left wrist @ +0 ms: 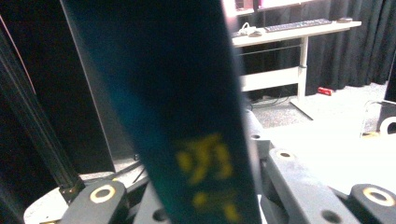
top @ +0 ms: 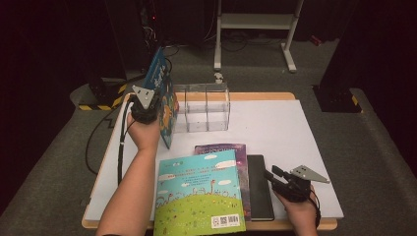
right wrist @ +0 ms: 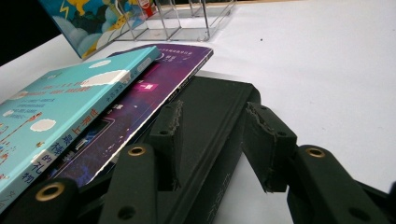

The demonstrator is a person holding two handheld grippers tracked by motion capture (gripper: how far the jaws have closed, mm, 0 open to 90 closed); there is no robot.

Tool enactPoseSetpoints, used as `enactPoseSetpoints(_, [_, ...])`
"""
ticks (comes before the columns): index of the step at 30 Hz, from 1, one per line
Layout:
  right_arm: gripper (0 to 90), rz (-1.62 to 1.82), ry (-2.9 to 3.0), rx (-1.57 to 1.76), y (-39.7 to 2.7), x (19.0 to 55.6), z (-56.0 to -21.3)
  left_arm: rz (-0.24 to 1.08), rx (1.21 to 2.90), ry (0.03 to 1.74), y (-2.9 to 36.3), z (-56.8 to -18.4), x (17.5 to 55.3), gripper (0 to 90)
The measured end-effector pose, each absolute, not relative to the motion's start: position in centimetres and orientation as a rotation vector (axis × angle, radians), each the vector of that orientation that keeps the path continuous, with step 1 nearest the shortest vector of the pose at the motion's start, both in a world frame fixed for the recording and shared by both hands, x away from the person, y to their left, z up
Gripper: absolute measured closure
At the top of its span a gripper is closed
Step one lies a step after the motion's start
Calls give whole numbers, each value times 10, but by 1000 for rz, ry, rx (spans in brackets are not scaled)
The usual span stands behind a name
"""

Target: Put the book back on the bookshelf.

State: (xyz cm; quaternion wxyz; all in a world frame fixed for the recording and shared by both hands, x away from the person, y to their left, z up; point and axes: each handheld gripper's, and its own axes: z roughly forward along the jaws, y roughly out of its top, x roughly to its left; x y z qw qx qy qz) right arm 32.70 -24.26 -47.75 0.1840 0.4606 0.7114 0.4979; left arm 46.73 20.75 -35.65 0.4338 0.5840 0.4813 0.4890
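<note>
High view first: the left gripper is clamped on the dark-blue illustrated picture book, holding it upright on edge, tilted, just left of the clear acrylic three-slot book rack at the back of the white table. Left gripper view confirms the grip, with the book's dark spine rising straight up between the jaws. Over on the other side, the right gripper rests low at the near edge, jaws partly apart and straddling the corner of the flat black hardcover notebook, pads not pressing on it as far as I can tell, so it grasps nothing.

Looks like the job is getting that blue book into the rack. To do it well, I'd say bring the book vertical, line its bottom edge up with one slot, and lower it between the dividers without nudging the light rack.

Rack check: all its slots look empty. Waiting in a pile are the turquoise-and-green picture book, the purple paperback under it, and the notebook alongside.
</note>
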Motion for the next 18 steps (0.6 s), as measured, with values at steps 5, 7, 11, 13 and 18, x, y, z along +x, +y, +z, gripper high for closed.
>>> enactPoseSetpoints(5, [575,1404,2007,1299,-242,327,-478,1203,1439,1207,209,-359,467,746])
enactPoseSetpoints(7, [574,1402,2010,1301,-242,327,-478,1193,1436,1208,210,-358,467,721])
enactPoseSetpoints(11, [570,1398,2011,1293,-241,327,-478,1137,1432,1218,213,-359,469,661])
enactPoseSetpoints(13, [564,1397,2011,1291,-241,327,-478,1076,1422,1221,215,-359,469,589])
enactPoseSetpoints(18, [551,1400,2019,1284,-239,327,-478,1020,1447,1226,220,-360,465,488])
